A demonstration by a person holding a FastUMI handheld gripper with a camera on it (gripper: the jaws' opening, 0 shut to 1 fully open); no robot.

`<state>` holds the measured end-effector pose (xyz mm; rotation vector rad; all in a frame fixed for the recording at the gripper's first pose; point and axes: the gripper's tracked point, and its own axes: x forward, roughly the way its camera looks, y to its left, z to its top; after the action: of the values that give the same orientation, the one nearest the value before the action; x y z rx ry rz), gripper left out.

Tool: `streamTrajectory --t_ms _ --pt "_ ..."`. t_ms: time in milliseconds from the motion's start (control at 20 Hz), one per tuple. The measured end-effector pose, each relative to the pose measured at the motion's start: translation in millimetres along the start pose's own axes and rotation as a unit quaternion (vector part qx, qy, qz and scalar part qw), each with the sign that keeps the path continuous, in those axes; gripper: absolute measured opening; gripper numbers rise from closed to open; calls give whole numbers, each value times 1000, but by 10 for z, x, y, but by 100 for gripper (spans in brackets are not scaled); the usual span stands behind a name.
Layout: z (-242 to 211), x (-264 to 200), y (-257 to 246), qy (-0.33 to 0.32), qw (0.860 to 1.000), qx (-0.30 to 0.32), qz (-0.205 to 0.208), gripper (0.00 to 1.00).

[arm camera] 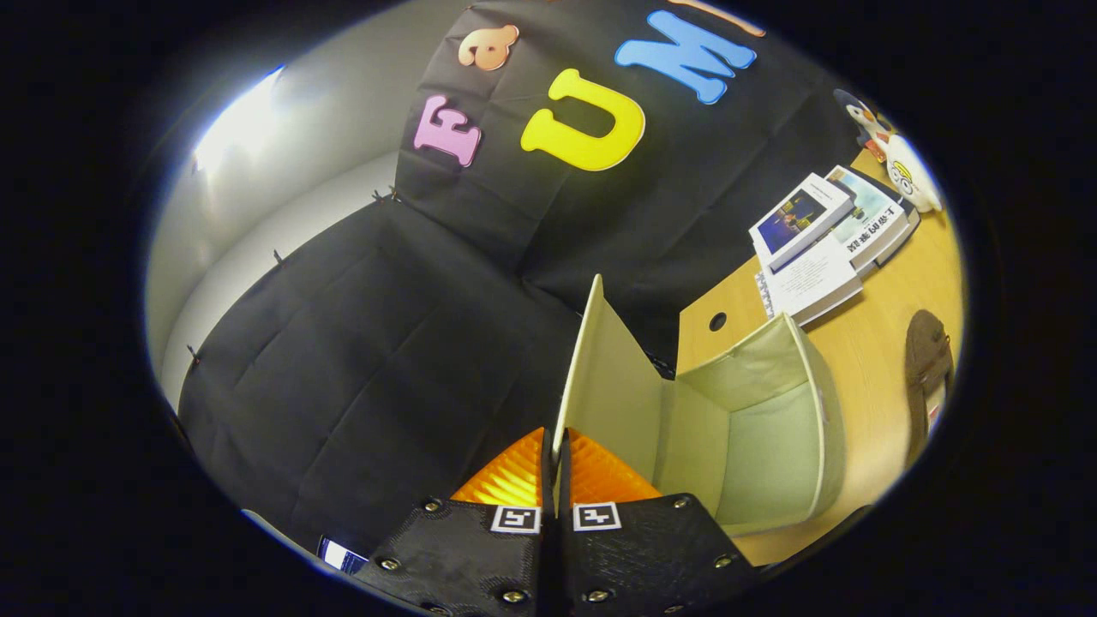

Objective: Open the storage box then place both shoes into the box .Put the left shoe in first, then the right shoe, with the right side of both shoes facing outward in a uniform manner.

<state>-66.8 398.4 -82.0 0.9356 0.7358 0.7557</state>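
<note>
1. The storage box (pixel 754 411), pale green, stands open on the wooden worktop (pixel 866 343); its hollow inside shows, with nothing in it.
2. The box's lid flap (pixel 604 377) is raised and stands on edge, running from the gripper's fingertips away toward the booth's black cloth wall (pixel 386 343).
3. The gripper (pixel 555 467) has its two fingers closed together on the near edge of that flap, one finger on each face of the thin panel, so the flap is pinched between them.
4. The body of the box lies just ahead of the fingers and off to their right side, joined to the flap along its far wall.
5. A dark brown shoe (pixel 928 368) lies on the worktop beyond the box, apart from it.
6. Farther off, a stack of books (pixel 823 240) rests on the worktop, and a penguin toy (pixel 896 154) stands just past the books.
7. A round hole (pixel 717 321) is cut in the worktop between the box and the books.
</note>
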Motion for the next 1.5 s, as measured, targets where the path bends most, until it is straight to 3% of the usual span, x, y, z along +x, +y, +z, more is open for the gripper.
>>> streamTrajectory --t_ms 650,750,850,1100,1500 --pt "-551 557 405 22 994 -110 -15 0" --pt "-630 602 451 30 992 -119 -9 4" --pt "-654 669 514 30 990 -136 1 15" --pt "-573 631 445 21 981 -191 -11 97" --pt "-108 262 30 -20 964 -253 -77 97"
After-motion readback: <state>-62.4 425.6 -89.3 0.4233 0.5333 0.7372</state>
